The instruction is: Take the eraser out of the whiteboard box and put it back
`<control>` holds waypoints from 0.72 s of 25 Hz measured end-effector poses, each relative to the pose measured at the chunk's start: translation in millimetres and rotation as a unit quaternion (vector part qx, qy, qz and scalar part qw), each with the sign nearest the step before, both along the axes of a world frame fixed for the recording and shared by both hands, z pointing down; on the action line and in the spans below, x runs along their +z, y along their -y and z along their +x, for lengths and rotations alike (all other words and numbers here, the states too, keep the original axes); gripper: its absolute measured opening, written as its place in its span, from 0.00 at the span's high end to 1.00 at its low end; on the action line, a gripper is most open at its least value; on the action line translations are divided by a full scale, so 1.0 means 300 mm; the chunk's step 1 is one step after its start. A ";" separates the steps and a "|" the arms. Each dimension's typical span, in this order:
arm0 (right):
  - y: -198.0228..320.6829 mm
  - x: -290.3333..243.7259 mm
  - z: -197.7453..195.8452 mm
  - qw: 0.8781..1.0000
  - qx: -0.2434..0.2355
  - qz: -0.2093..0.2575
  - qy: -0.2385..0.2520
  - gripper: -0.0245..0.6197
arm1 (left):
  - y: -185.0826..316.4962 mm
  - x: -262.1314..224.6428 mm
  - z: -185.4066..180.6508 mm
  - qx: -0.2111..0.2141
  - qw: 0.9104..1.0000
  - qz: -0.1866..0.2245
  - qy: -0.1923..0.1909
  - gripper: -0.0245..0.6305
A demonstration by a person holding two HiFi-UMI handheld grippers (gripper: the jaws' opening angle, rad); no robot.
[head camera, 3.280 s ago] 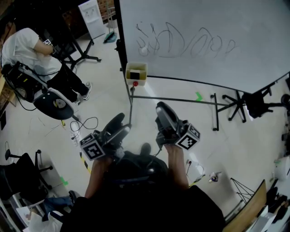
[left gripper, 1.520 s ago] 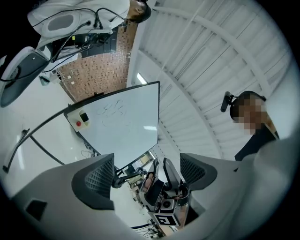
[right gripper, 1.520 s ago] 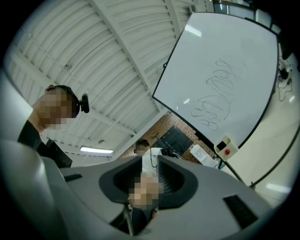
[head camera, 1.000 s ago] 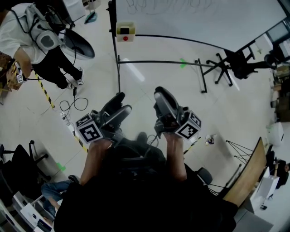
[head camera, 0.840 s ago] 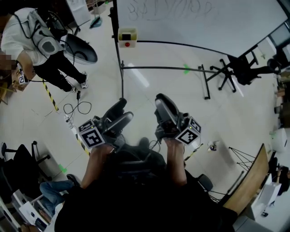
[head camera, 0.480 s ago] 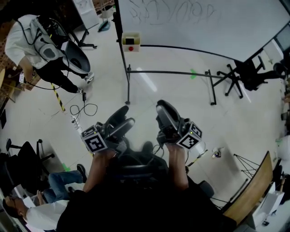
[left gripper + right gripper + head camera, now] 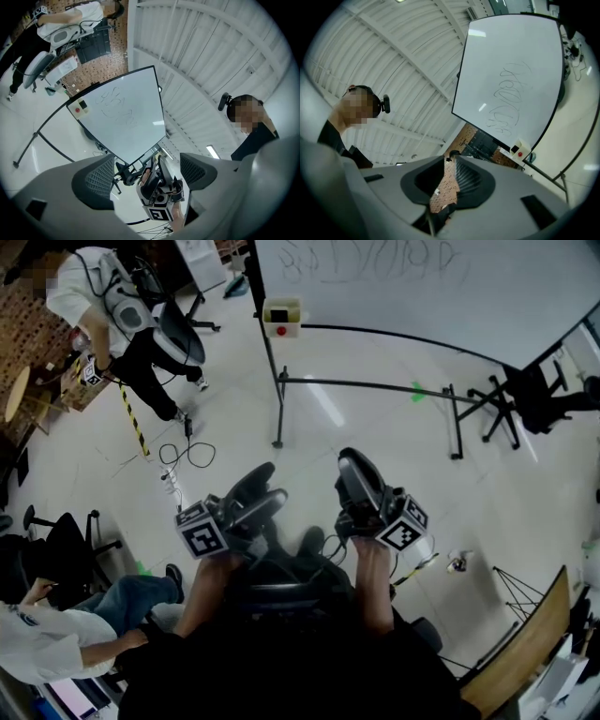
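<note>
Holding both grippers well short of the whiteboard

Left hand-held gripper (image 7: 269, 482) stands wide, nothing between its jaws; right hand-held gripper (image 7: 354, 465) is narrow, its jaws having just been closing with nothing between them; the eraser (image 7: 279, 314) lies in the whiteboard box (image 7: 286, 324) at the lower left corner of the whiteboard (image 7: 422, 287), well apart from both grippers.

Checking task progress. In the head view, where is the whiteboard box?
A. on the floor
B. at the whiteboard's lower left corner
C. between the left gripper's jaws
B: the whiteboard box hangs at the lower left corner of the whiteboard, well away from the left gripper and the right gripper.
</note>
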State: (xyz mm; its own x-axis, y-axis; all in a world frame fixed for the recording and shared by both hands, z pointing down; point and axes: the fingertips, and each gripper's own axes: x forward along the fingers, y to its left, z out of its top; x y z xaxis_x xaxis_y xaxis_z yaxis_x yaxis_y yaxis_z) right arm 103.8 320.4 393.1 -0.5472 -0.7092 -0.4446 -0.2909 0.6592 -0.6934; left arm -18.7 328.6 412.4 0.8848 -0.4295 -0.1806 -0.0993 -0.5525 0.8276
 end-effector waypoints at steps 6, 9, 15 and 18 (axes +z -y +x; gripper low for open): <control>-0.015 -0.031 -0.021 1.000 0.000 0.015 -0.003 0.84 | -0.007 -0.018 -0.031 -0.005 1.000 0.002 -0.009 0.31; -0.004 -0.066 -0.041 0.999 0.008 0.023 -0.021 0.85 | 0.004 -0.027 -0.037 0.002 1.000 0.003 -0.018 0.31; 0.026 -0.070 -0.107 0.999 0.002 0.012 -0.031 0.86 | 0.050 -0.078 -0.078 0.007 0.999 0.023 -0.045 0.31; 0.048 -0.094 -0.171 0.999 -0.002 0.015 -0.052 0.87 | 0.078 -0.068 -0.123 0.001 0.999 0.017 -0.047 0.31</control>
State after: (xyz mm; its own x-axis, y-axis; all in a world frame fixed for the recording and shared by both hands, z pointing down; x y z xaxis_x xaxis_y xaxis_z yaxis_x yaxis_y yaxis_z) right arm 52.5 306.0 364.8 -0.5952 -0.6936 -0.4058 -0.3577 0.6808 -0.6392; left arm -55.7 305.1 392.1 0.8644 -0.4195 -0.2770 -0.0210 -0.5808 0.8138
